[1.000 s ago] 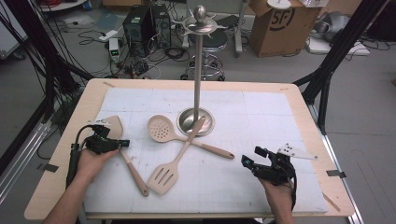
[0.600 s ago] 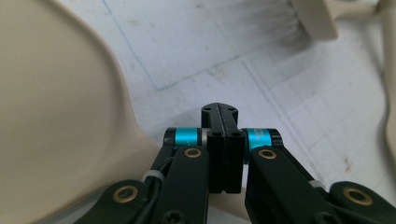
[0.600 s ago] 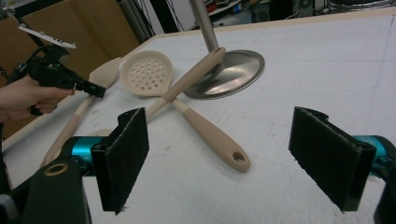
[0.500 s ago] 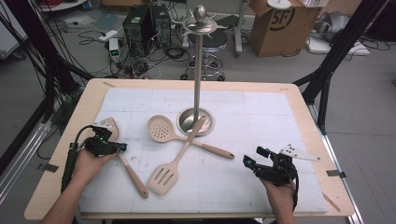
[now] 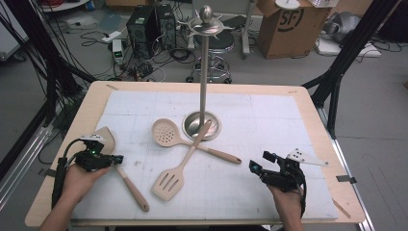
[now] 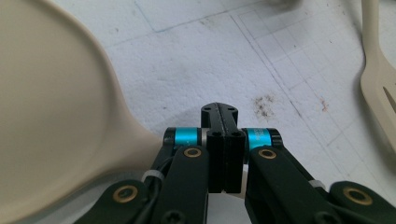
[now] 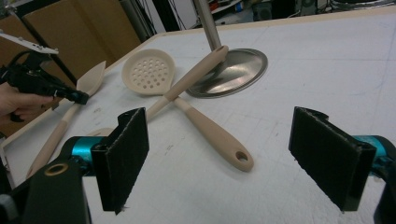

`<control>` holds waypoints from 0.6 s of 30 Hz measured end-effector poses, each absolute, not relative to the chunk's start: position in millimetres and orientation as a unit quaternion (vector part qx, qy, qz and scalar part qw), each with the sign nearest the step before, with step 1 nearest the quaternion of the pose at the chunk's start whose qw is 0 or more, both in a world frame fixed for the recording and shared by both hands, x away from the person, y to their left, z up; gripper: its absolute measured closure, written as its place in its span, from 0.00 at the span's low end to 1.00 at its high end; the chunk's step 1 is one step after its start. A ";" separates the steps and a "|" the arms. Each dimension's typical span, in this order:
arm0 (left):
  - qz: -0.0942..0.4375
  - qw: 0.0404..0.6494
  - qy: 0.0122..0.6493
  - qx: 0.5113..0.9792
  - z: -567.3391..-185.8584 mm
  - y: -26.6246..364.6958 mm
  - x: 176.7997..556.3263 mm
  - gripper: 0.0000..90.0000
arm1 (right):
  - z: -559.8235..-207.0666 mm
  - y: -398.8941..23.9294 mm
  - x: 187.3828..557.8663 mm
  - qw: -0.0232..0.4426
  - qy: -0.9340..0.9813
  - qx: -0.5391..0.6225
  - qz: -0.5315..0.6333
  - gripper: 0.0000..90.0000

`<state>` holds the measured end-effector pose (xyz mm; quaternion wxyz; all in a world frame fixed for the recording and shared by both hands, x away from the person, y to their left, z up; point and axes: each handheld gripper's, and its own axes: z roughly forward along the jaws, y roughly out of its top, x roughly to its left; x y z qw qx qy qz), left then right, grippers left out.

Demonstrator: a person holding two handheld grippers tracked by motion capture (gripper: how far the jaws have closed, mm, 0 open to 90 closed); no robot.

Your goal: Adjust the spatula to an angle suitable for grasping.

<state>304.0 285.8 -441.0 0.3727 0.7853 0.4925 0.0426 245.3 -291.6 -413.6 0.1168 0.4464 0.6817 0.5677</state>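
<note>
My left gripper (image 5: 119, 159) is shut, with its jaws pressed flat together (image 6: 219, 109) and nothing between them. It hovers over the neck of a beige solid spoon (image 5: 107, 139), whose broad blade (image 6: 56, 116) lies just left of the jaws. My right gripper (image 5: 260, 160) rests near the front right of the mat. It is open, its black pads (image 7: 123, 156) stand wide apart, and they hold nothing. A slotted spatula (image 5: 168, 183) and a perforated skimmer (image 5: 165, 132) lie crossed in the middle. The spatula's handle end rests on the base (image 5: 192, 129) of a tall metal utensil stand (image 5: 204, 72).
A white gridded mat (image 5: 269, 120) covers the wooden table (image 5: 91, 106). Cables, computer boxes, a stool and a cardboard box lie on the floor beyond the far edge. Black frame legs stand at both sides of the table.
The left gripper has shifted a little toward the table's front edge along the solid spoon, still shut. The right gripper and the utensils have not moved.
</note>
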 end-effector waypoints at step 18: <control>0.045 0.387 0.500 0.773 -443.1 296.3 288.6 1.00 | -414.6 -291.2 246.0 0.115 0.683 0.448 0.565 0.21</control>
